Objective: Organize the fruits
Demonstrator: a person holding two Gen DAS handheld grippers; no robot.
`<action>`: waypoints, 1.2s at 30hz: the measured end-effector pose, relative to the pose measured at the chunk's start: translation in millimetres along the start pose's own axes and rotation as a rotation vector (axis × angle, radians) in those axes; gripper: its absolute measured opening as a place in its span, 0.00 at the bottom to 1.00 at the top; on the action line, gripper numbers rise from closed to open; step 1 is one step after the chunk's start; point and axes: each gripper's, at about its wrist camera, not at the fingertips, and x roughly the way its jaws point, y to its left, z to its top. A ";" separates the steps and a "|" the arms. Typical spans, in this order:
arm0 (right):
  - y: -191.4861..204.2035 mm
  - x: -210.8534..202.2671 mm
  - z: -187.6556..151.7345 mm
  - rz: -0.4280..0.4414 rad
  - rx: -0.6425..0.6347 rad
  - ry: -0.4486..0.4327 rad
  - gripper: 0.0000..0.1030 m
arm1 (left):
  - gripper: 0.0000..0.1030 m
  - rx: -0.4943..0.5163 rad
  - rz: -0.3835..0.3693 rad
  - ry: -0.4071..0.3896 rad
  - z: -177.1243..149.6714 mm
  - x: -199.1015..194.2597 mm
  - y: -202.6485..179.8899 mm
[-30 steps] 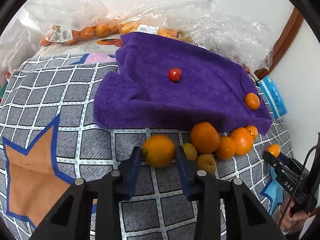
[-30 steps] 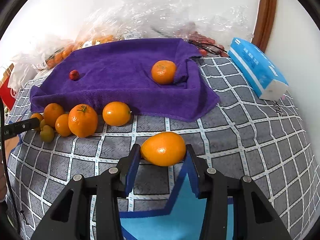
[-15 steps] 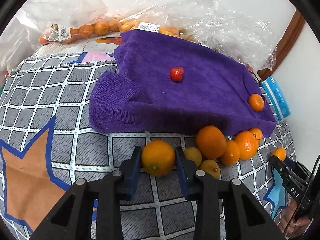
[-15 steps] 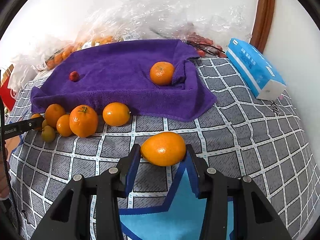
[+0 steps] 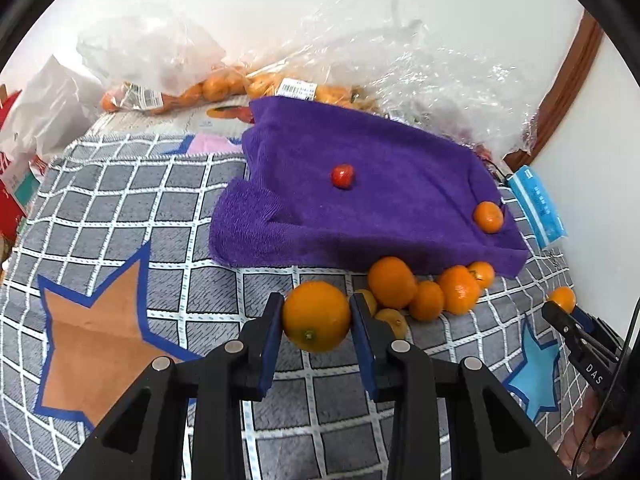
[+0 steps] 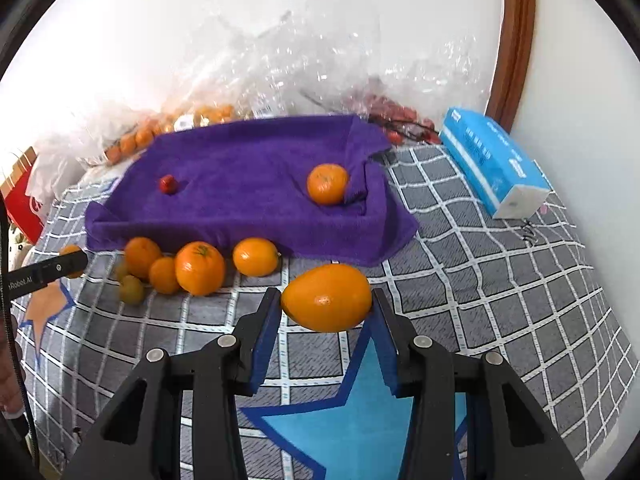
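orange and round, a fruit (image 5: 317, 317) sits pinched between the blue pads of the left gripper (image 5: 317, 320), both pads touching its sides, stem dimple facing the camera, raised above the grey checked blanket (image 5: 120, 208). the right gripper (image 6: 326, 300) clamps an oval orange fruit (image 6: 326, 297) the same way, its pads pressed to either end, over a blue star (image 6: 360, 412) printed on the blanket.

just beyond the left gripper a cluster of oranges (image 5: 424, 286) lies on the blanket, touching one another, with two small yellowish fruits (image 5: 391, 317) at the near side; the cluster sits against the front edge of a purple towel (image 5: 380, 184). on the towel, well apart, rest a small red fruit (image 5: 343, 176) and a mandarin (image 5: 488, 217), the mandarin nestled by a fold at the towel's right end.

behind the towel are clear plastic bags (image 5: 280, 88) holding more oranges, against a white wall. a blue tissue pack (image 6: 494, 166) lies on the blanket to the right of the towel, beside a brown wooden frame (image 6: 516, 40). an orange star (image 5: 92, 344) marks the blanket at left.
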 end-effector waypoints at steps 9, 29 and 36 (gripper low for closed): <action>3.4 -33.3 9.5 -0.003 0.016 -0.051 0.43 | 0.31 0.021 -0.008 -0.037 1.9 -30.7 -12.3; 4.2 -71.0 18.5 -0.003 0.039 -0.112 0.43 | 0.31 0.046 -0.009 -0.094 8.1 -69.1 -27.5; 6.0 -75.1 22.5 0.001 0.039 -0.131 0.43 | 0.31 0.048 -0.011 -0.099 9.5 -71.1 -29.0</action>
